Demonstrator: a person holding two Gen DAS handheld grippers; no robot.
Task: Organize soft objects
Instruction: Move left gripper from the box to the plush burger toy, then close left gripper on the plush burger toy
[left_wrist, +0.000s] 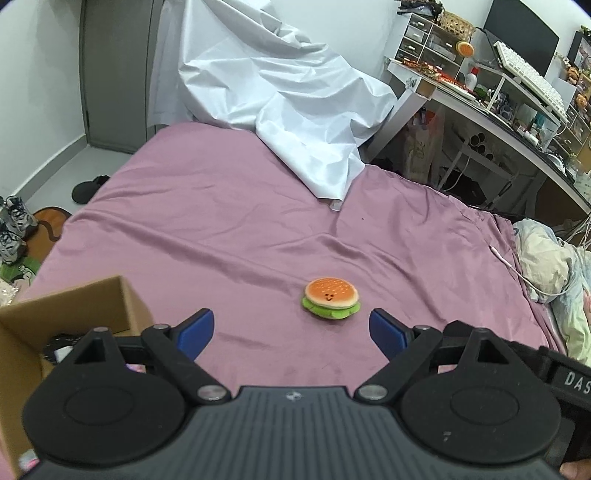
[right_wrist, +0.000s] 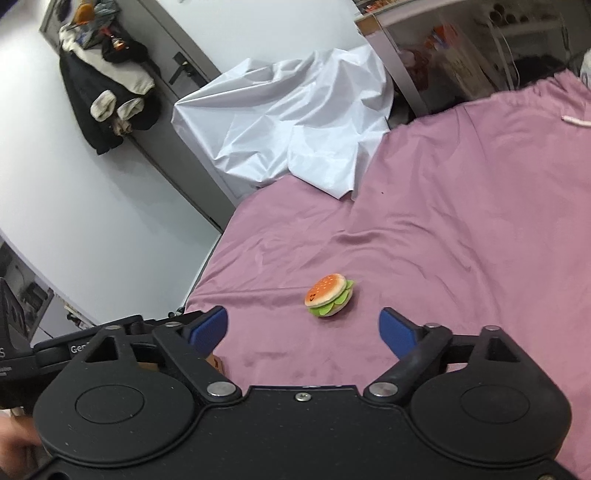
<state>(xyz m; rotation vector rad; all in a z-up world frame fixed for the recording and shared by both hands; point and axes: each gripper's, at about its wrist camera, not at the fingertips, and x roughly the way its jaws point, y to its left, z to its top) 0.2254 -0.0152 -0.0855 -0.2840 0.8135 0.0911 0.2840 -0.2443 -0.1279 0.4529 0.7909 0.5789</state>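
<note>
Left wrist view
Left tool (left_wrist: 291, 328): I hold it above the bed with its blue pads spread wide and nothing between them.
Burger (left_wrist: 331, 298): a small plush toy with an orange bun and green lettuce, lying flat on the sheet just ahead of my pads, nearer the right-hand one, touching neither.
Sheet (left_wrist: 207, 221): pink-purple, creased, covering the bed.
Box (left_wrist: 74, 306): brown cardboard, open at the top, at the lower left beside my left-hand pad; dark and pale things lie inside, too hidden to name.
Cover (left_wrist: 280, 96): crumpled white cloth heaped at the far end of the bed, one corner trailing onto the sheet.
Worktop (left_wrist: 491, 110): white, cluttered, along the right wall, with a keyboard (left_wrist: 532, 79) propped on a riser.
Shoes (left_wrist: 14, 229): on the floor at the left edge.

Right wrist view
Right tool (right_wrist: 304, 330): I hold it over the near part of the bed, pads wide apart, gripping nothing.
Burger (right_wrist: 328, 294): tilted in this view, on the sheet (right_wrist: 461, 221) just ahead of the pads, roughly midway between them.
Cover (right_wrist: 295, 125): at the far edge of the bed.
Door (right_wrist: 155, 110): grey, with dark and pale clothes (right_wrist: 107, 92) hanging on it.
</note>
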